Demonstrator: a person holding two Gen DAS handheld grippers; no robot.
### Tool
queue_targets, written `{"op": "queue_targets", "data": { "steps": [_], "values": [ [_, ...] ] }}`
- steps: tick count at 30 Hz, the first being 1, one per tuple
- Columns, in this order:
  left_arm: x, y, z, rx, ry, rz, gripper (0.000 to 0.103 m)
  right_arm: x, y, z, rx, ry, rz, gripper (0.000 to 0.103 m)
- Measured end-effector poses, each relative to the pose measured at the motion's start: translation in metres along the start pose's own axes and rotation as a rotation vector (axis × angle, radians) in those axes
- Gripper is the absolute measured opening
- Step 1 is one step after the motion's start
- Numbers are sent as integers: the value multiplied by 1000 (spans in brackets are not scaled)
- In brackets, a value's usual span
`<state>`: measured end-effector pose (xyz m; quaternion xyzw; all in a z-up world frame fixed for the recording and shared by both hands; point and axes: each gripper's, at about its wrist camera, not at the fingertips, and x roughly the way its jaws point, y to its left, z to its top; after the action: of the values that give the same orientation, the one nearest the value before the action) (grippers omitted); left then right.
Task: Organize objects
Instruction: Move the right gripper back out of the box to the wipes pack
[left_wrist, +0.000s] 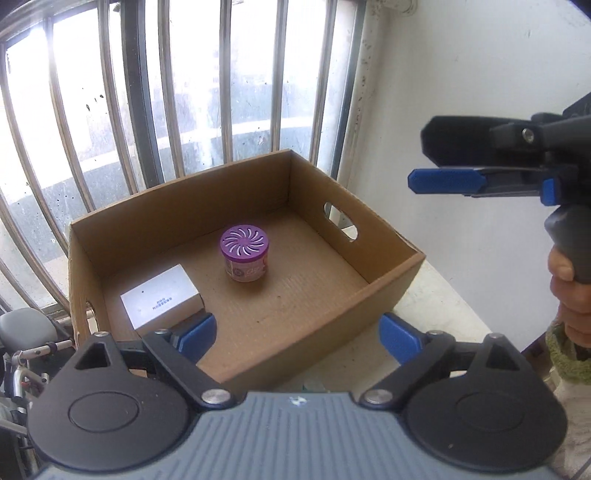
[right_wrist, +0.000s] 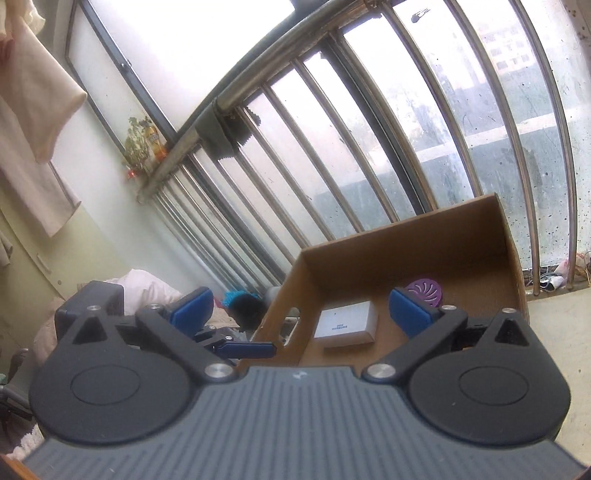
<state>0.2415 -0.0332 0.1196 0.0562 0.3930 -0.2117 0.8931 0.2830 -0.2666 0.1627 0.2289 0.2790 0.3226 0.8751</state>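
Jar (left_wrist: 244, 258) and carton (left_wrist: 162, 295) inside box (left_wrist: 321, 325)

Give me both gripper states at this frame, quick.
Left gripper: open, holding nothing, above the cardboard box's near wall.
Right gripper: open, holding nothing.

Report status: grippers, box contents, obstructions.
Left gripper open, empty. Right gripper open, empty. Purple jar upright and white carton inside cardboard box. Nothing blocking.

Barred window in a bright, cluttered room

Daylight pours through dirty glass behind metal bars (left_wrist: 225, 92); a scuffed white wall (left_wrist: 461, 110) stands on the right, pale cloth (right_wrist: 33, 110) hangs on the left, and a small plant (right_wrist: 138, 147) sits on the ledge.
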Motion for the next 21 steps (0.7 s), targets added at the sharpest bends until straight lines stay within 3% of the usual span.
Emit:
{"op": "queue_targets", "data": {
  "steps": [7, 12, 16, 21],
  "values": [
    [-18, -20, -80, 7, -124, 52, 98, -6, 1, -82, 45, 28, 71, 102],
    [-2, -37, -127, 22, -132, 85, 98, 19, -15, -139, 119, 98, 79, 102],
    [14, -43, -143, -8, -112, 107, 98, 46, -28, -172, 199, 185, 89, 102],
    [23, -46, -146, -5, -145, 172, 99, 64, -29, -182, 231, 239, 115, 102]
  ]
}}
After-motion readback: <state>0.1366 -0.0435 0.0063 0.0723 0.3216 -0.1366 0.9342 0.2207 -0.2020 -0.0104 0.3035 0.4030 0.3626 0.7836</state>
